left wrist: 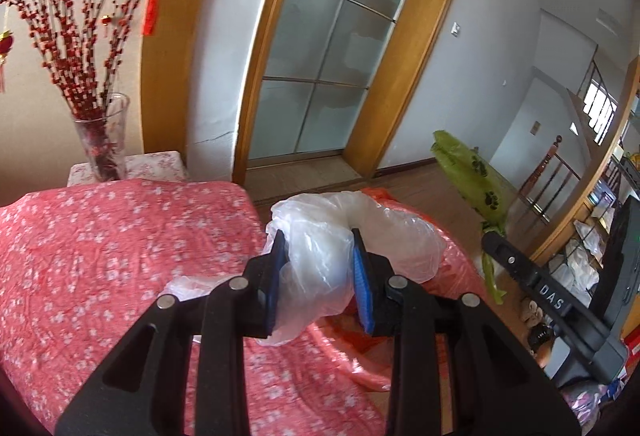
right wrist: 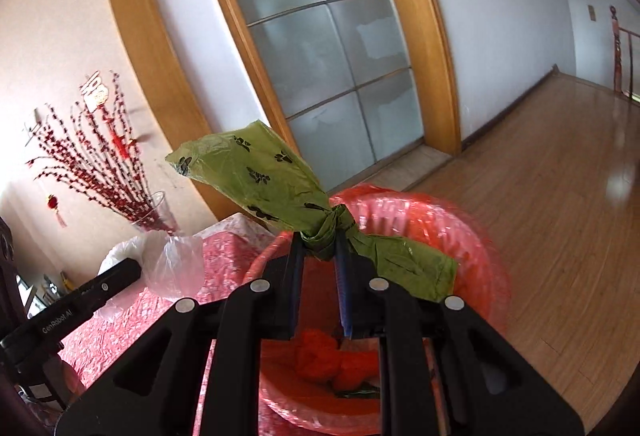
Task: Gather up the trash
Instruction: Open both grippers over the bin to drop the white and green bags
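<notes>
My left gripper (left wrist: 320,242) is shut on a crumpled clear plastic bag (left wrist: 340,236) and holds it above the pink floral table (left wrist: 120,256). My right gripper (right wrist: 320,246) is shut on the knot of a green bag with black paw prints (right wrist: 272,180), held over the open bin with a red liner (right wrist: 440,228). Red and green scraps (right wrist: 336,360) lie in the bin's bottom. The green bag (left wrist: 472,172) and the right gripper's body (left wrist: 552,300) show at the right of the left wrist view. The clear bag (right wrist: 172,264) and the left gripper's body (right wrist: 72,312) show at the left of the right wrist view.
A glass vase of red berry branches (left wrist: 104,140) stands on a small stand behind the table. A frosted glass door in a wooden frame (left wrist: 320,48) is straight ahead. Wooden floor (right wrist: 560,176) stretches to the right. Shelves with clutter (left wrist: 592,244) are at the far right.
</notes>
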A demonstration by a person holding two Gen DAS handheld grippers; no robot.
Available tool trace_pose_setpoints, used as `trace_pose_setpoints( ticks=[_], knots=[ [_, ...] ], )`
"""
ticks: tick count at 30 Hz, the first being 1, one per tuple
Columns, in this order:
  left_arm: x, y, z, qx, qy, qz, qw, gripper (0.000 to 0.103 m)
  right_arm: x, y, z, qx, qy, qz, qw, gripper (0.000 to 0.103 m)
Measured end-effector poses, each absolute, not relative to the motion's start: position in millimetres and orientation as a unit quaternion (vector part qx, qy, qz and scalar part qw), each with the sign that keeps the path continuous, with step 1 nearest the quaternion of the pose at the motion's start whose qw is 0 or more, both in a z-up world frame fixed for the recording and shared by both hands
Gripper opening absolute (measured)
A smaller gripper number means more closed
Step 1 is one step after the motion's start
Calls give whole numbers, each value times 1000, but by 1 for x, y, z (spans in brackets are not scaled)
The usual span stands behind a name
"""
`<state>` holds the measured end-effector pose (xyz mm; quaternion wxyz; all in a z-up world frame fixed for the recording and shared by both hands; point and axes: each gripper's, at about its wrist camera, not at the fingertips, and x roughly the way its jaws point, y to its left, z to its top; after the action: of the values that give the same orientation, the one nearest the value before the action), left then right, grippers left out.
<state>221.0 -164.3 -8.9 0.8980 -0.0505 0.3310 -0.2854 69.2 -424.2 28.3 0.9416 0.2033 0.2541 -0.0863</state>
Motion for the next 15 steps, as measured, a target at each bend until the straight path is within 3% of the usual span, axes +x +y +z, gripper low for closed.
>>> trace_pose_setpoints(
  ticks=[15],
  knots=[
    [227, -224, -17, -39, 352, -329, 875, 32, 66, -466, 14, 255, 252, -113, 927, 16]
  ],
)
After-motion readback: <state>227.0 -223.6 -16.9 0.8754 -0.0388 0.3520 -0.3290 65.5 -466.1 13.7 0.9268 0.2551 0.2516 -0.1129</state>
